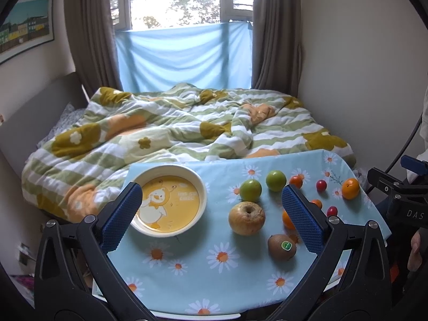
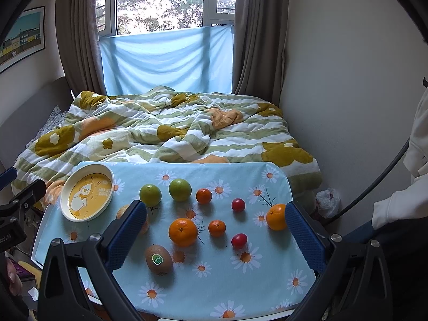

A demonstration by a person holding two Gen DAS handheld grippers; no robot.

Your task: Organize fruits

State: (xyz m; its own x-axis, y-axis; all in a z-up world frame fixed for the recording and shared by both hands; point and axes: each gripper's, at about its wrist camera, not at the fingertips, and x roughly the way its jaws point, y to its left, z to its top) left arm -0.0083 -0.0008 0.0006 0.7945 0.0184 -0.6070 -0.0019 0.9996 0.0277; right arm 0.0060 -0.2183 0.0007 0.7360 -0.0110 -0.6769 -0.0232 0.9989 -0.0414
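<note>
Behind your table with its daisy-print cloth lies a bed under a window. Your left gripper hangs with fingers wide apart, holding nothing; your right gripper is spread the same way. On the cloth's left side sits the bowl (a duck printed on its yellow floor), with no fruit in it. All fruit lies loose on the cloth: two green fruits, a yellowish apple, a kiwi, oranges and small red fruits.
</note>
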